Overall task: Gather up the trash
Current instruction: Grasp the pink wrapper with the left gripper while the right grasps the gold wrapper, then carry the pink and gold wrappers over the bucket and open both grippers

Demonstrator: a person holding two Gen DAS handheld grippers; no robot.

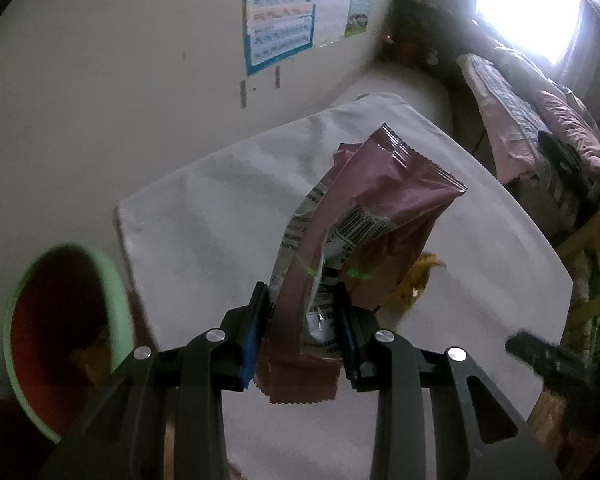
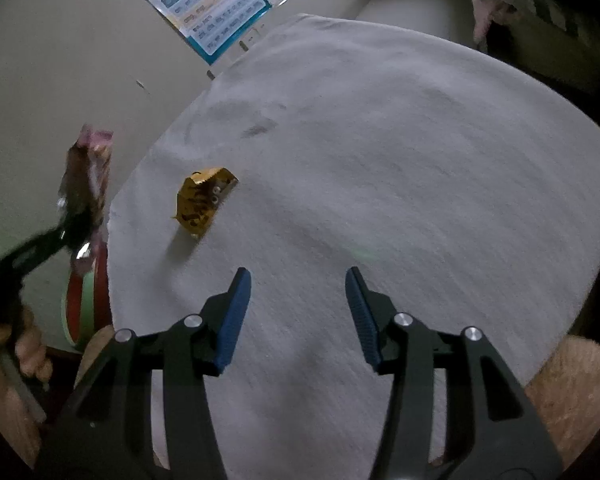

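A white cloth (image 2: 380, 160) covers the table, with a wall poster (image 1: 280, 20) behind it. Off the cloth's left edge sits a green-rimmed bin (image 1: 64, 332) with a red inside. The left gripper (image 1: 302, 300) is clamped on a pink snack wrapper (image 1: 364, 220), lifted clear of the cloth near the bin. The right gripper (image 2: 298, 280) hangs over the cloth, jaws apart and empty. A small crumpled gold wrapper (image 2: 204, 200), perhaps foil, lies on the cloth ahead of it.
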